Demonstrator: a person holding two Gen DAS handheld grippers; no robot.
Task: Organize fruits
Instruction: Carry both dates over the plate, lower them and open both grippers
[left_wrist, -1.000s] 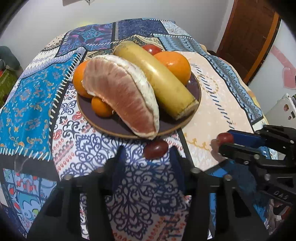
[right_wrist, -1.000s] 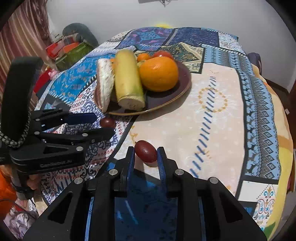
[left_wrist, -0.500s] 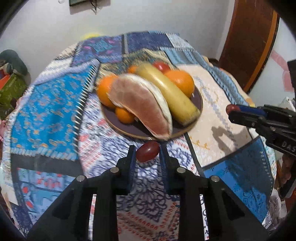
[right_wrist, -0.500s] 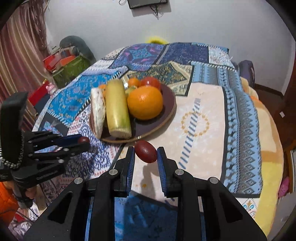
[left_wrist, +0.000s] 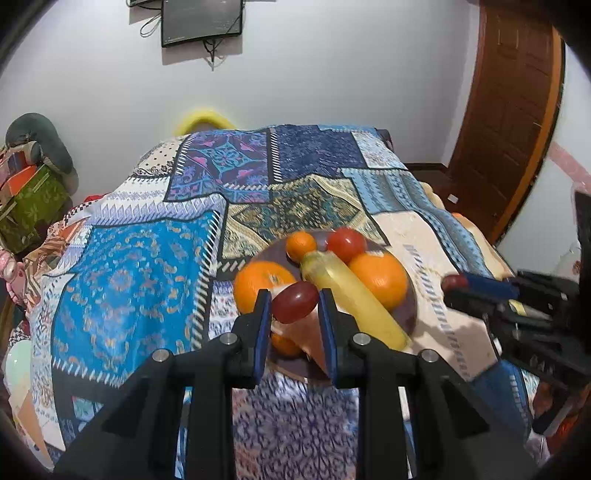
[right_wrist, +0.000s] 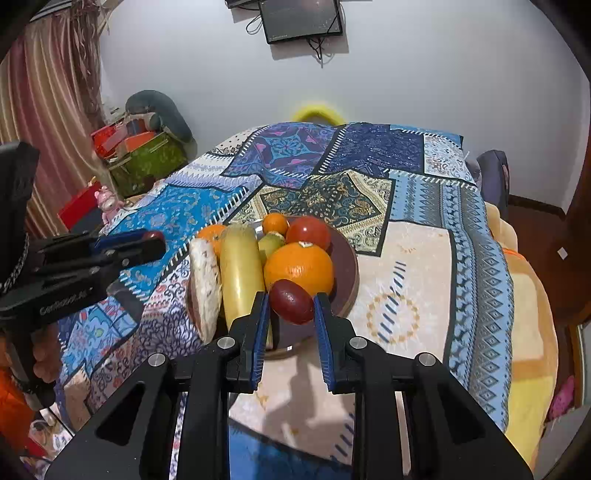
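Observation:
A dark brown plate (right_wrist: 347, 266) on the patchwork cloth holds a banana (right_wrist: 240, 273), a pomelo wedge (right_wrist: 205, 280), oranges (right_wrist: 299, 267), a red tomato (right_wrist: 308, 232) and small citrus. My left gripper (left_wrist: 295, 306) is shut on a dark red grape-like fruit (left_wrist: 295, 301), lifted above the plate's near side. My right gripper (right_wrist: 291, 306) is shut on a second dark red fruit (right_wrist: 291, 301), lifted in front of the plate (left_wrist: 410, 306). Each gripper shows in the other's view, the right one (left_wrist: 458, 286) and the left one (right_wrist: 147, 240).
The patchwork cloth (left_wrist: 129, 277) covers the whole table. Boxes and bags (right_wrist: 144, 151) are piled at the left by a curtain. A wooden door (left_wrist: 509, 110) stands at the right. A screen (right_wrist: 299, 18) hangs on the back wall.
The left gripper closed on the dark red fruit lying in front of the plate. Both grippers then rose with their fruits, away from the cloth.

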